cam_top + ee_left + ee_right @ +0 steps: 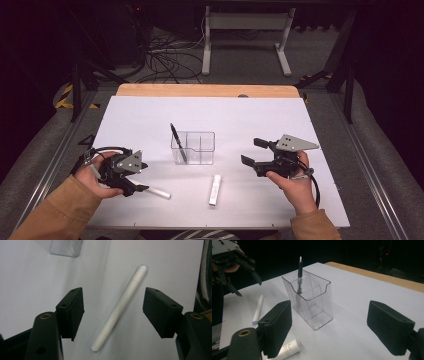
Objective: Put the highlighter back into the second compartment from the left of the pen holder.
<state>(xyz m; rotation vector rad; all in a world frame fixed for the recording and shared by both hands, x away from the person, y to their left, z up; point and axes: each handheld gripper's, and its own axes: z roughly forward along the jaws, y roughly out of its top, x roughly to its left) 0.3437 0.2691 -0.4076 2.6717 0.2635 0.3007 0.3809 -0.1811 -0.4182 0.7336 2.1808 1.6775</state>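
My left gripper (113,312) hangs over the white pen (120,307), jaws spread on either side of it with clear gaps on both sides; the pads do not touch the pen. The pen lies flat on the white table sheet (135,115), slanting between the two jaws in the left gripper view.

Landmark: the clear plastic holder (193,147), standing upright near the middle of the sheet. The white pen (156,192) lies on my near side of the holder and off toward my left, well apart from it. My left gripper (140,176) sits at that pen's near-left end. A black pen (178,142) stands tilted in the holder's left compartment, its tip rising above the rim.

A white tube (215,189) lies flat on my near side of the holder, slightly toward my right, near it but not touching.

My right gripper (252,151) is held level to the right of the holder, apart from it, jaws open and holding nothing. In the right gripper view the holder (312,302) stands between and beyond the two jaws.
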